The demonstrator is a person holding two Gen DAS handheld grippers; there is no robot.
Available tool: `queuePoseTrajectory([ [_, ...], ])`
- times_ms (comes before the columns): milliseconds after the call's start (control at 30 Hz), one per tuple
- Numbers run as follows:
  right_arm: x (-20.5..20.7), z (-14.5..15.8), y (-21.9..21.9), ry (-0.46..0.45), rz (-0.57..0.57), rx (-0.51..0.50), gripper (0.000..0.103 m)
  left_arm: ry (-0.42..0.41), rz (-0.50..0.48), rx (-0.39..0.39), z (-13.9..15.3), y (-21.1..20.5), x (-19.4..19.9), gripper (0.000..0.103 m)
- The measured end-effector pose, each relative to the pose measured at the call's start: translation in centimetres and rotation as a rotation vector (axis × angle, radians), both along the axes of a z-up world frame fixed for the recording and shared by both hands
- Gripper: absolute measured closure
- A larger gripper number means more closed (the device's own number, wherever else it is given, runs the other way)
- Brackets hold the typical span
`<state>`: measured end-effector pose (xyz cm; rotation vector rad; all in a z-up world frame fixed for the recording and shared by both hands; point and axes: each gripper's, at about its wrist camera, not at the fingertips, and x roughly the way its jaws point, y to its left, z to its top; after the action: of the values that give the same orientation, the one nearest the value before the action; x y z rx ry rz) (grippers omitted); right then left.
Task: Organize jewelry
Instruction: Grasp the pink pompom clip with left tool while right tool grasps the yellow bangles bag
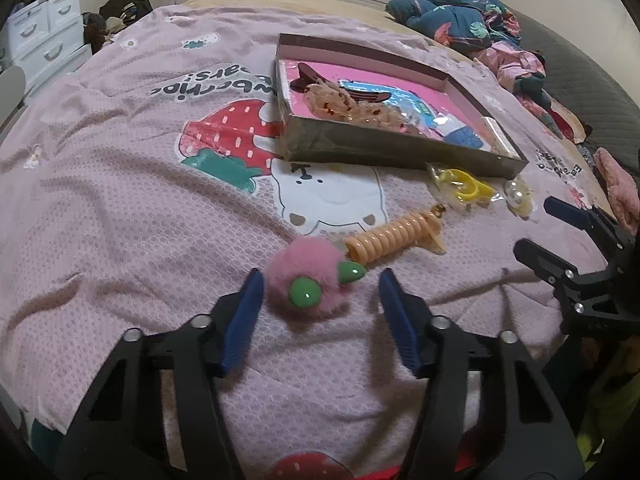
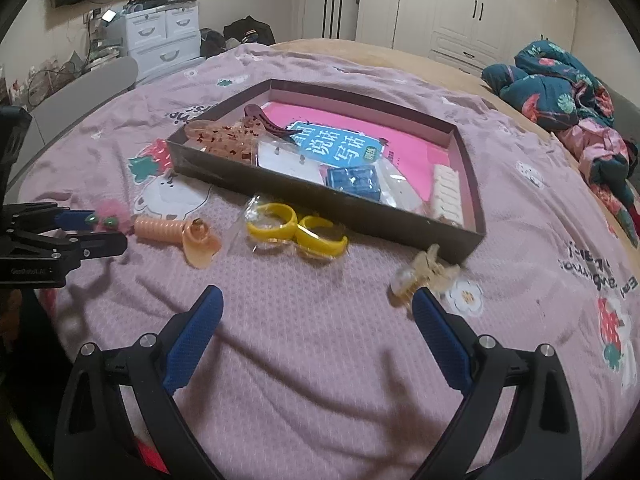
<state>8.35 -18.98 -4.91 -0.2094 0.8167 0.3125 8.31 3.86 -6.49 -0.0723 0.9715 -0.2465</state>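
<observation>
Pink pompom (image 1: 306, 286) sits between the left gripper (image 1: 320, 284) pads, jaws spread, not touching it. Right gripper (image 2: 318, 304) gapes wide, empty; clear hair claw (image 2: 424, 276) just beyond its right fingertip.

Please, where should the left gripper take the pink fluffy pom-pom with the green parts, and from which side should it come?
Grip the pink pom-pom across its soft round body, coming down from above with one finger on each side. The left gripper already straddles it, pads apart from the fluff. Avoid the orange spiral hair tie beside its far end, which seems to touch it.
</observation>
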Motion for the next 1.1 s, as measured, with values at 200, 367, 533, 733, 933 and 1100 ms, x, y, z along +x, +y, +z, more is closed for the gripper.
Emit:
queuePoseTrajectory([
  [200, 2.3, -1.0, 1.3, 0.007, 0.007, -0.021, 0.008, -0.002, 0.016, -0.019, 0.1, 1.0, 0.0, 0.076],
  [367, 4.0, -2.1, 2.6, -0.001, 0.028, -0.084, 0.008, -0.010, 0.022, -0.029, 0.2, 1.5, 0.0, 0.078],
  [533, 5.0, -2.9, 3.6, -0.016, 0.048, -0.123, 0.010, -0.016, 0.030, -0.039, 0.3, 2.0, 0.1, 0.078],
  [733, 5.6, -3.2, 4.4, -0.028, 0.075, -0.121, 0.026, -0.022, 0.039, -0.052, 0.4, 2.4, 0.3, 0.079],
  [933, 5.6, -2.9, 4.8, -0.048, 0.084, -0.111, 0.044, -0.023, 0.047, -0.068, 0.5, 2.8, 0.5, 0.080],
  [1100, 5.0, -2.4, 4.1, -0.050, 0.081, -0.070, 0.057, -0.032, 0.047, -0.077, 1.0, 2.9, 0.2, 0.080],
])
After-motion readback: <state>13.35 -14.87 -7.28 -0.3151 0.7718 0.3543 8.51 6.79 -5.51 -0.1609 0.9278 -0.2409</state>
